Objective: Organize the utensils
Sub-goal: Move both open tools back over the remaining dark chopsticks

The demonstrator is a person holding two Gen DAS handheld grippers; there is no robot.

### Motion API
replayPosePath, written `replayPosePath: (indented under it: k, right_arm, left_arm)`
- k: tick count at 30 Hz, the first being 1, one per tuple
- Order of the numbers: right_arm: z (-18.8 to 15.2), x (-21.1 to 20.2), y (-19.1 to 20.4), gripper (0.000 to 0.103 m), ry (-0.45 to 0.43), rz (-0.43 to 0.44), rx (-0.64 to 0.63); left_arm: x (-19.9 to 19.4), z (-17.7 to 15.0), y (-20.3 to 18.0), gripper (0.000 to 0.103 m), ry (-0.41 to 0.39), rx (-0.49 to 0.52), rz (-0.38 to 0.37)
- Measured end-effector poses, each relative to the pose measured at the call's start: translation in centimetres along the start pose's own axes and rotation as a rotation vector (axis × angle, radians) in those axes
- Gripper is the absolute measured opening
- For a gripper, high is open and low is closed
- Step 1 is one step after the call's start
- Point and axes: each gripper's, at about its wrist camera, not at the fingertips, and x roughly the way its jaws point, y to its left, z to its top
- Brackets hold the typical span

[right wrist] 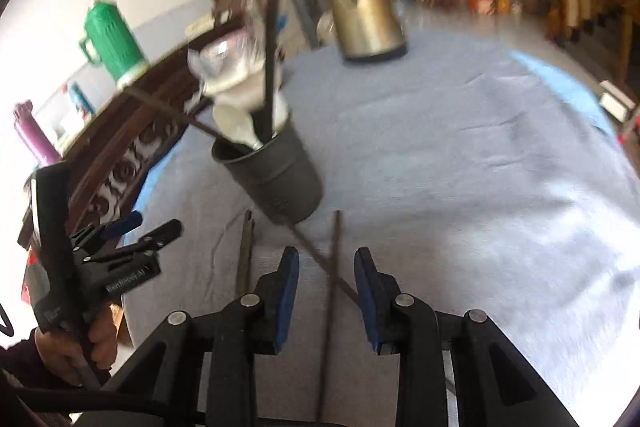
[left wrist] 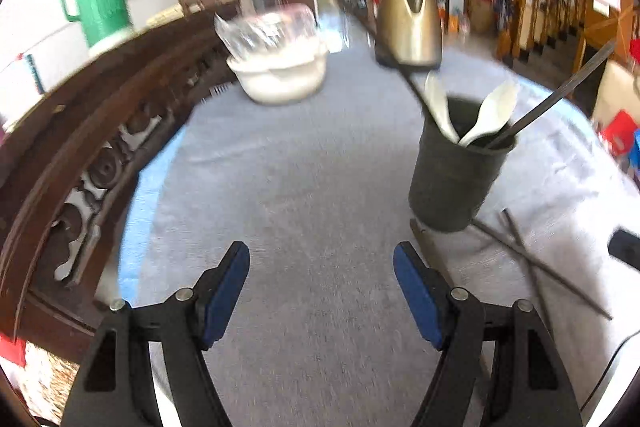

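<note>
Right wrist view is showing blurred, unreadable white lettering on my left gripper — its jaws are gaping, holding nothing. My right gripper is hovering half-spread over crossed dark chopsticks on the grey tablecloth, nothing pinched. Beyond, a dark holder cup is keeping white spoons; a brass kettle is standing behind.

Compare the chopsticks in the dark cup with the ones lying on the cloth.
The chopsticks in the cup lean out over the rim of the dark cup, beside white spoons; the chopsticks on the cloth lie flat in front of the cup. The cup ones splay apart to opposite sides; two of the loose ones cross each other. All are long, thin and dark.
</note>
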Motion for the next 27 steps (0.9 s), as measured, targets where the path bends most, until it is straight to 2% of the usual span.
replayPosePath:
  k: [3, 6, 8, 11, 14, 15, 21, 24, 27]
  right_arm:
    - [-3.1, -3.4, -1.2, 0.032, -0.072, 0.003, 0.064]
    - [-5.5, -7.5, -0.9, 0.032, -0.119, -0.021, 0.068]
    - [-6.6, -10.7, -1.0, 0.032, -0.164, -0.003, 0.088]
    - [-8.2, -15.4, -0.6, 0.032, -0.265, -0.015, 0.077]
    - [-9.7, -19.0, -0.3, 0.032, -0.313, 0.020, 0.089]
    - [-10.1, -19.7, -0.2, 0.032, -0.318, 0.026, 0.087]
    - [-11.0, -23.0, 1.7, 0.032, -0.324, 0.013, 0.009]
    - [-9.7, -23.3, 2.8, 0.032, -0.340, 0.021, -0.011]
    - [-8.4, -22.0, 4.3, 0.032, -0.312, 0.041, -0.031]
  left_arm:
    - [-5.2, -1.5, -0.4, 0.075, -0.088, 0.004, 0.041]
    - [-11.7, -3.2, -1.2, 0.075, -0.134, 0.077, 0.054]
    - [-14.7, -3.8, -1.0, 0.075, -0.181, 0.119, 0.087]
    - [-18.8, -4.4, 0.7, 0.075, -0.204, 0.148, 0.172]
    - [-22.7, -5.8, 3.8, 0.075, -0.241, 0.123, 0.236]
    - [-24.1, -6.7, 5.5, 0.075, -0.269, 0.114, 0.287]
    - [-28.4, -10.3, 12.4, 0.080, -0.341, 0.076, 0.481]
    - [-28.3, -11.3, 15.0, 0.080, -0.321, 0.029, 0.518]
    - [-27.1, -12.6, 17.8, 0.080, -0.289, -0.022, 0.537]
